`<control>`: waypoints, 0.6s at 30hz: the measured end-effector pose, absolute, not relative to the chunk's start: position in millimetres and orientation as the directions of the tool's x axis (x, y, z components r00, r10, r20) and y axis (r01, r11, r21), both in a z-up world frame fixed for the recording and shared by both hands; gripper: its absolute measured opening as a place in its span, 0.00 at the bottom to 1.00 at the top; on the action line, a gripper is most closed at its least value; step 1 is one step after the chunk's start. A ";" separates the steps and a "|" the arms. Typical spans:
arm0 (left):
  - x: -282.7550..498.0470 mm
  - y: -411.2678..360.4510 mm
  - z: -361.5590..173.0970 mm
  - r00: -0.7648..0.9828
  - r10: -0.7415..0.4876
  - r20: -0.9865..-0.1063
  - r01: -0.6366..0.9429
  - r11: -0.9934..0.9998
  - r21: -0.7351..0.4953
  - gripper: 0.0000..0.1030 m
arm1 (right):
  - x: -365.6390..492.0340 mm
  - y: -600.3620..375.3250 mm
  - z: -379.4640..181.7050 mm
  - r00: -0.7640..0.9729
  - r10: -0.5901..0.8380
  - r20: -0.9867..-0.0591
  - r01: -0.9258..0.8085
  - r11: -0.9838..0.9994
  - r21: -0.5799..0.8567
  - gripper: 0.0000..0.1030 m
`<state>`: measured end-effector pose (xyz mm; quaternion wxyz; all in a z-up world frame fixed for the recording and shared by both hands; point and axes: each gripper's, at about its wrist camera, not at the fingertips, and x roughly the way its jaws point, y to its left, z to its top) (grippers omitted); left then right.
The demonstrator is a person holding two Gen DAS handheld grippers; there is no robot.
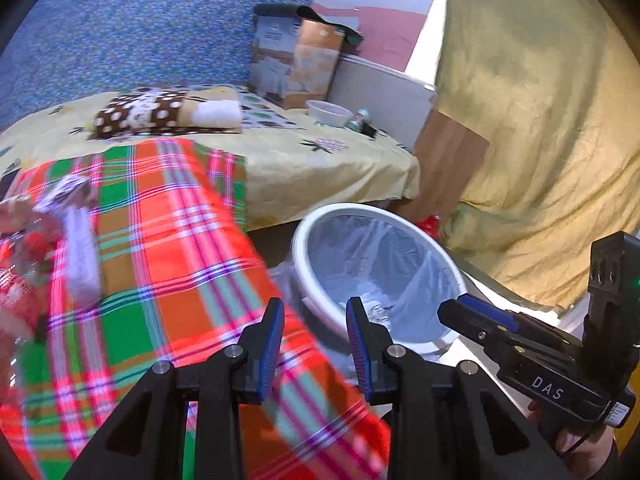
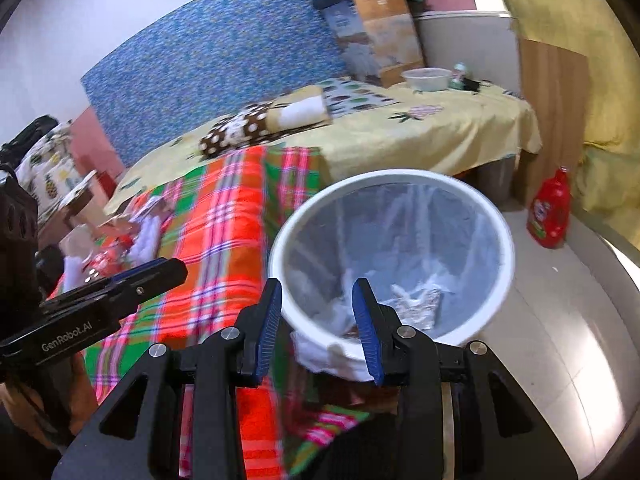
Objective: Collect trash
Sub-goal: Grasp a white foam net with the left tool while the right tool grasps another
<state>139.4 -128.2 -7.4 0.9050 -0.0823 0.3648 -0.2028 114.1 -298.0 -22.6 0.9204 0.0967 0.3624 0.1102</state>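
Bin (image 2: 496, 216) white, clear-lined, holding wrappers.

"DAS" — right tool (image 1: 456, 312); "GenRobot.AI" — left tool (image 2: 172, 272)

1. The left wrist view looks forward over the plaid cloth (image 1: 168, 264), close above it, bin (image 1: 320, 224) at its right.
2. The right wrist view looks down into that bin (image 2: 400, 178), nearer.
3. Both share cloth, bin and bed (image 1: 280, 160).

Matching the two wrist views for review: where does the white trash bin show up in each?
Left wrist: white trash bin, lower centre-right, beyond the open left gripper.
Right wrist: centre, just past the open right gripper.
Shared landmark: plaid cloth left of the bin.
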 end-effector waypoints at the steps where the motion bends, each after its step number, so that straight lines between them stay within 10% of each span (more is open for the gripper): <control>1: 135.0 -121.2 -7.3 0.662 -0.411 -0.627 0.290 0.911 -0.292 0.31 | 113.7 -293.0 -22.6 0.708 0.287 -0.645 -0.150 0.954 0.259 0.38; 18: 78.7 -24.0 -12.7 0.739 -0.211 -0.640 0.085 0.971 -0.222 0.31 | 102.4 -217.2 -16.9 0.624 0.447 -0.640 -0.375 0.891 0.256 0.38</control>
